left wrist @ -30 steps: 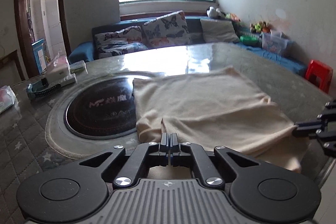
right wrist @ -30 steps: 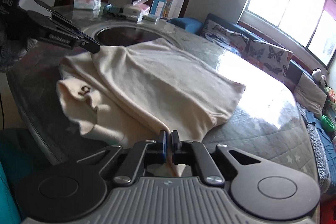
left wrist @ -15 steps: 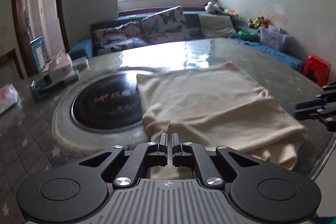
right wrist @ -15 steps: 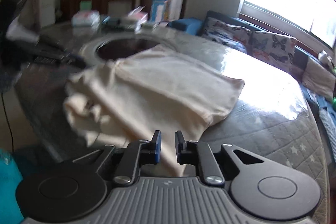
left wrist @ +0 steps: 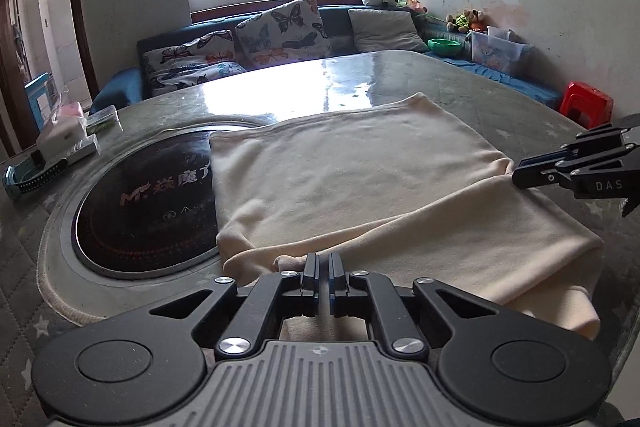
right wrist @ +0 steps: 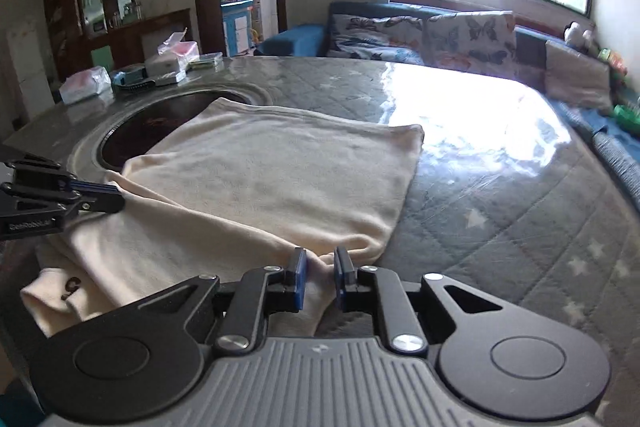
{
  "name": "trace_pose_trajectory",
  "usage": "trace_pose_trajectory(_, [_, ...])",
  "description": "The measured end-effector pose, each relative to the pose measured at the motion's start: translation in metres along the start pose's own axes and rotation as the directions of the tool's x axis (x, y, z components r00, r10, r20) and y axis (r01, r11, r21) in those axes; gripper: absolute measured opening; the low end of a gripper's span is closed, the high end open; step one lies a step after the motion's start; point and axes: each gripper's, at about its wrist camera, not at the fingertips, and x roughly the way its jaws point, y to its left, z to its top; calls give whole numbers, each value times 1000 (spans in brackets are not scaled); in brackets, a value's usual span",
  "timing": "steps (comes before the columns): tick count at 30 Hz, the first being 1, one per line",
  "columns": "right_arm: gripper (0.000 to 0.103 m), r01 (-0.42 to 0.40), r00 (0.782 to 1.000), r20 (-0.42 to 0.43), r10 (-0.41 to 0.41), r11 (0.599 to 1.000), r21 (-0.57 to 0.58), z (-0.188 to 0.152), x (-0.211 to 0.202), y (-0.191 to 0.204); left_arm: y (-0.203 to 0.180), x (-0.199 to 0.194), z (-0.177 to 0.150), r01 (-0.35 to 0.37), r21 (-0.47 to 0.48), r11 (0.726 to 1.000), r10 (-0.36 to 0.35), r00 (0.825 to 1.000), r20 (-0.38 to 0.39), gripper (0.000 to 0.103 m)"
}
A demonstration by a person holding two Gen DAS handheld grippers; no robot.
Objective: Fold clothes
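A cream garment (left wrist: 360, 167) lies folded on the round table (left wrist: 460, 79), with its left edge over the black hob (left wrist: 148, 203). A fold ridge runs along its near side. My left gripper (left wrist: 323, 267) sits at the ridge's left end, its jaws parted by a narrow slit, with cloth just past the tips. In the right wrist view the left gripper (right wrist: 116, 197) touches the garment (right wrist: 280, 167) at its edge. My right gripper (right wrist: 320, 267) is open, with a bunch of cloth lying loose between its blue pads. The right gripper (left wrist: 516, 175) also shows at the ridge's right end.
A tissue box (left wrist: 64, 135), packets and a brush lie at the table's far left. A sofa with butterfly cushions (left wrist: 280, 27) runs behind the table. A red stool (left wrist: 586, 103) stands to the right. The garment's lower layer hangs over the table's near edge (right wrist: 52, 303).
Both grippers were shut on the fold edge a second ago. The right jaws have spread wide and the left jaws a little. The garment now lies flatter on the table.
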Motion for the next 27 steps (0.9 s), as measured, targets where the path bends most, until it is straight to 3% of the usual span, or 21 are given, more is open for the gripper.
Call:
trace_pose_trajectory(2, [14,6,1000,15,-6,1000,-28,1,-7,5,-3,-8,0,7,20,1000,-8,1000,18,7])
trace_pose_trajectory(6, [17,-55,997,38,61,989,-134,2,-22,32,-6,-18,-4,13,59,998,-15,1000,25,7])
trace_pose_trajectory(14, [28,-106,994,-15,106,964,-244,-28,-32,61,-13,-67,-28,-8,193,981,-5,998,66,7])
trace_pose_trajectory(16, [29,-99,995,-19,97,961,-257,-33,-33,64,-18,-75,-37,-12,249,968,-5,998,65,7])
trace_pose_trajectory(18, [32,-95,995,-8,97,960,-261,-32,-39,64,-25,-80,-46,-13,318,948,-8,998,66,16])
trace_pose_trajectory(20, [32,-92,995,3,96,960,-266,-32,-45,65,-31,-83,-55,-14,371,929,-13,997,71,34])
trace_pose_trajectory(27, [43,-75,997,5,80,948,-309,-33,-59,66,-53,-72,-72,-16,484,875,-35,995,95,34])
